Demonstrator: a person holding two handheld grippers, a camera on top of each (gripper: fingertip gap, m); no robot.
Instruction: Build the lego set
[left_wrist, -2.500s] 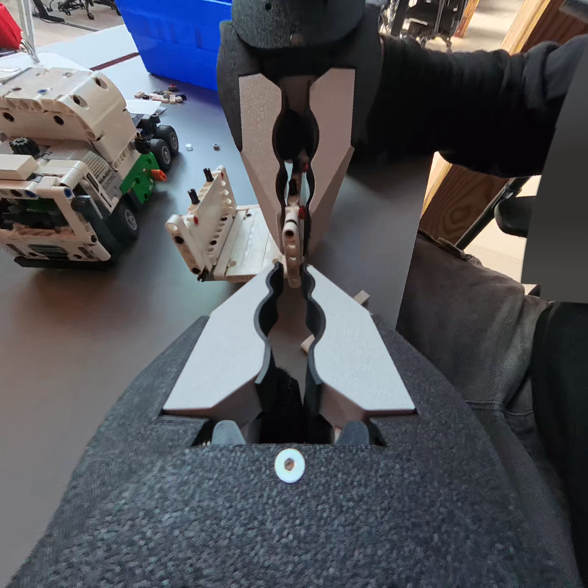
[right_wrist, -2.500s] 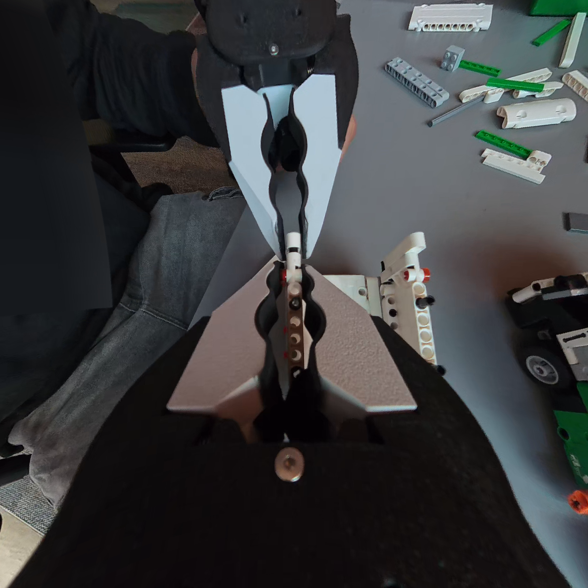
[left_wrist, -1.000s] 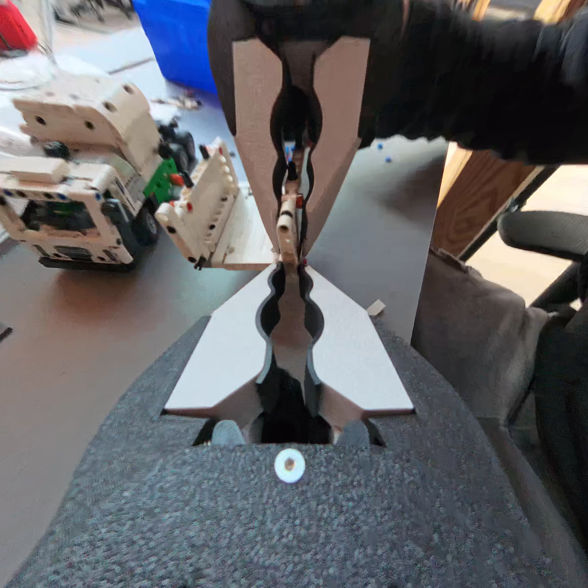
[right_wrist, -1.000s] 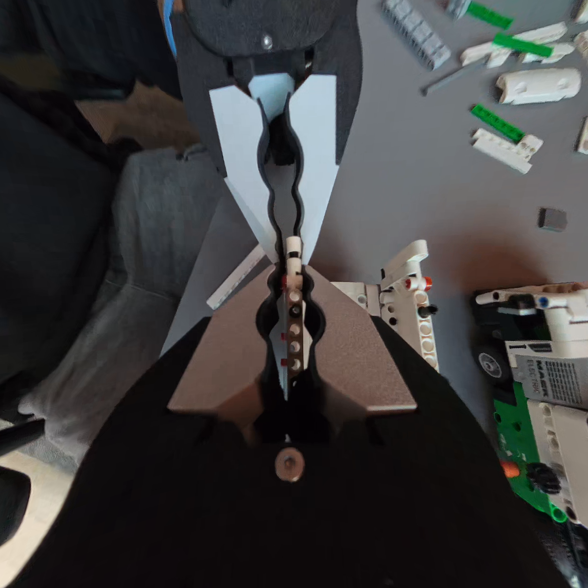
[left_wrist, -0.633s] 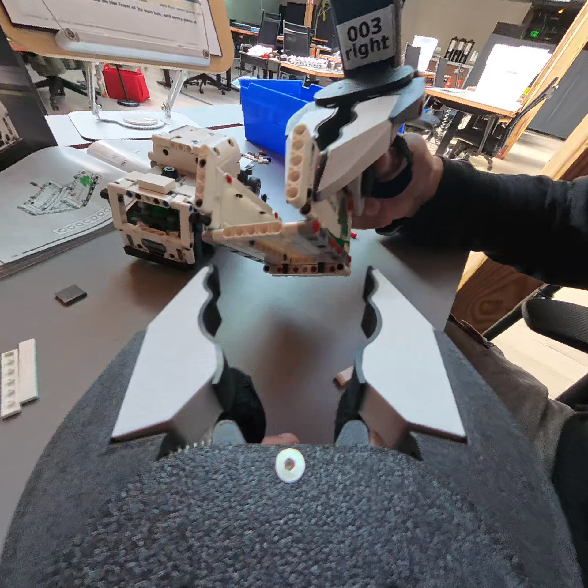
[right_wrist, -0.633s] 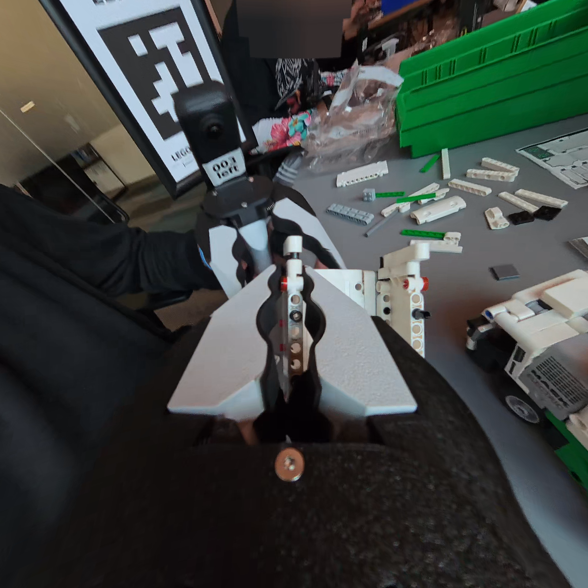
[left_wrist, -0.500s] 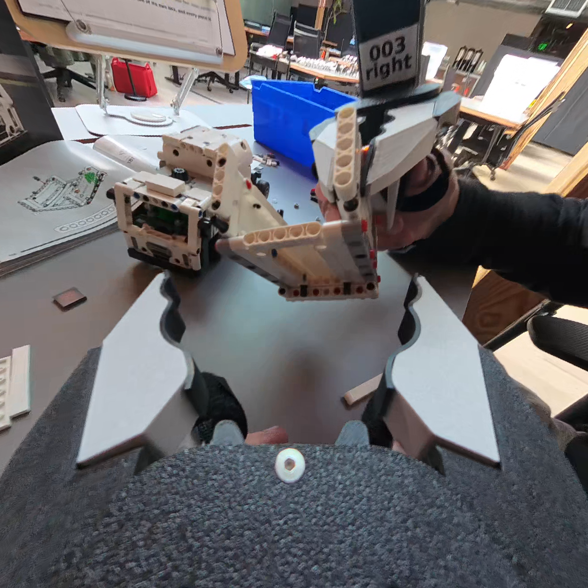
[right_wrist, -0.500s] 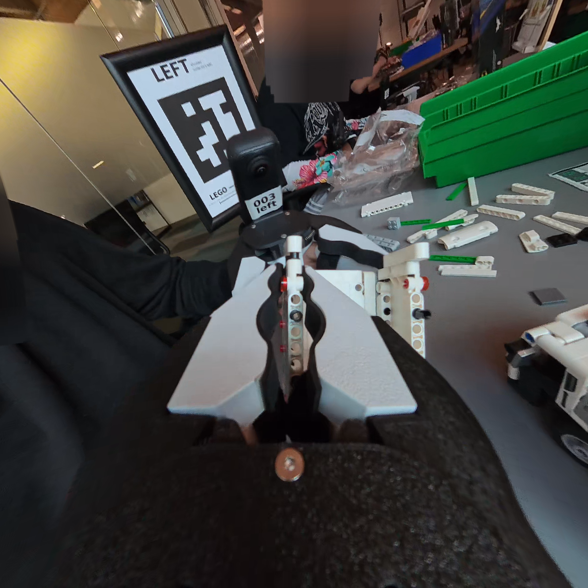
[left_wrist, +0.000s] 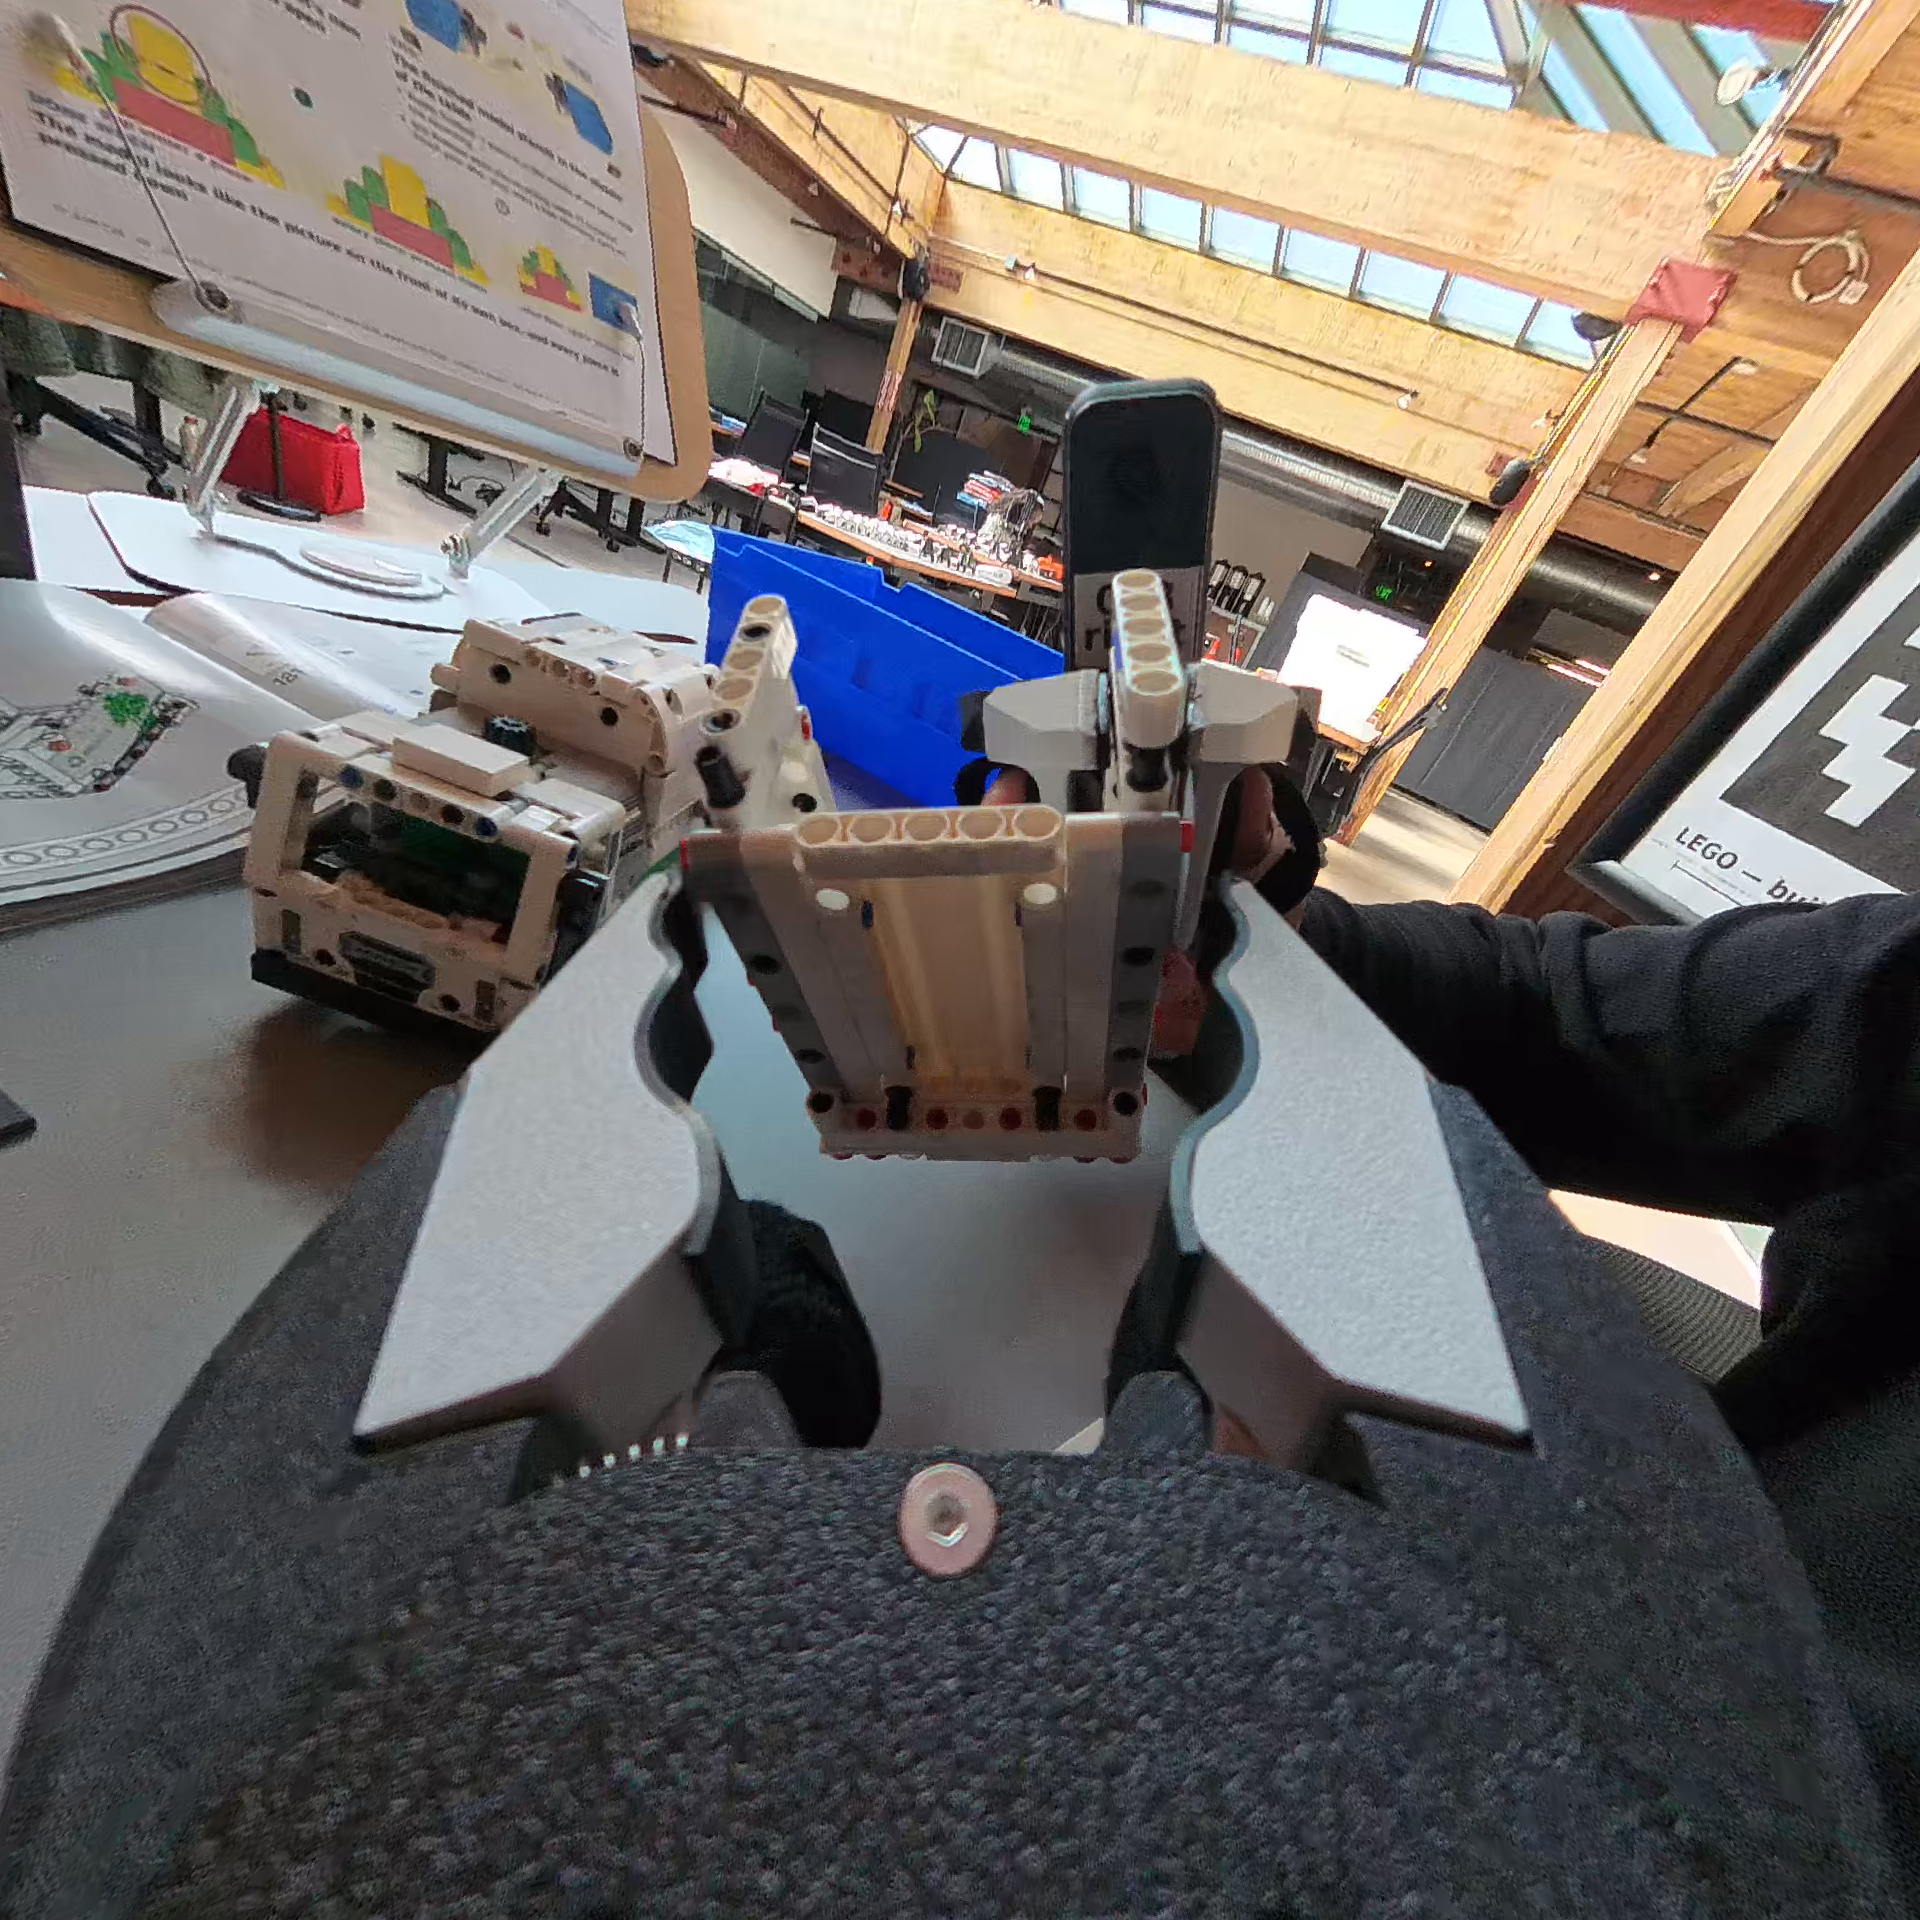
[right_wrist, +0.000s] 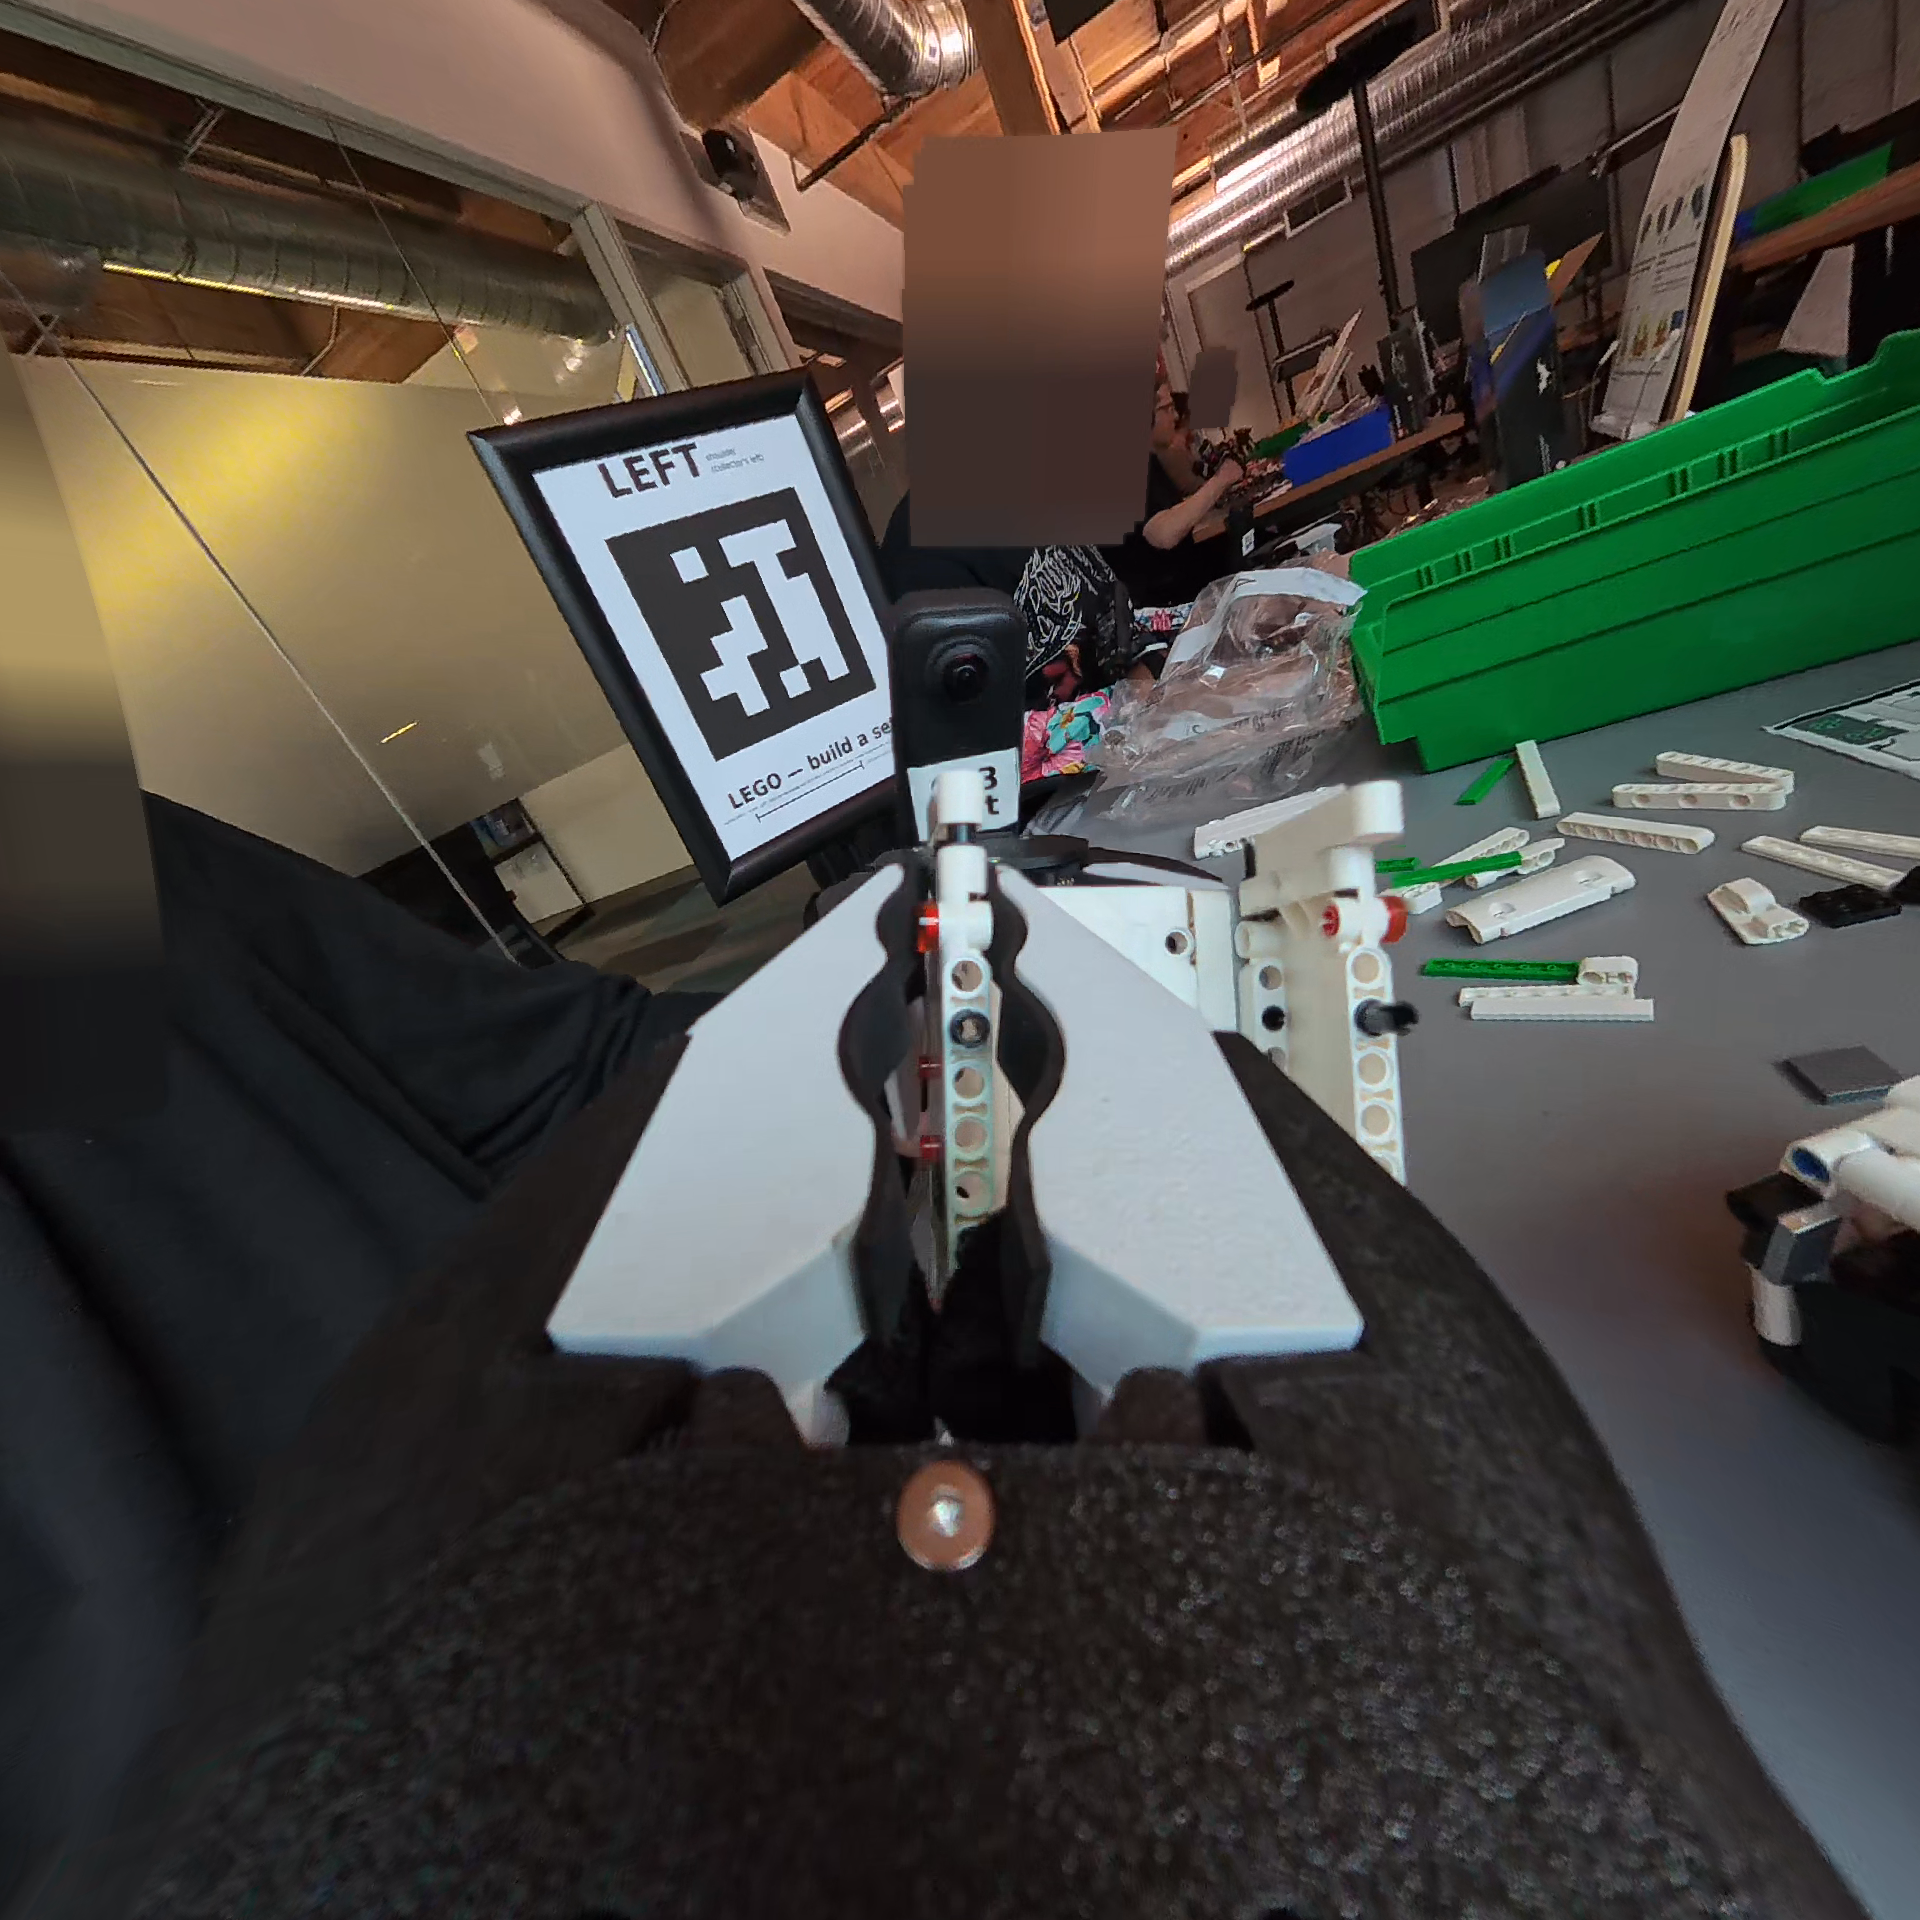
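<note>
Left wrist view: left gripper (left_wrist: 948, 997) stood apart around the white panel (left_wrist: 961, 977), contact unclear; truck (left_wrist: 457, 842) to its left.
Right wrist view: right gripper (right_wrist: 961, 914) was clamped on the panel's beam (right_wrist: 968, 1039) above the table (right_wrist: 1558, 1143).

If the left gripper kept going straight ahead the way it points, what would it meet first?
Most likely the white and grey brick panel already between the open left gripper's fingers; the right gripper holds it. Depth is uncertain.
</note>
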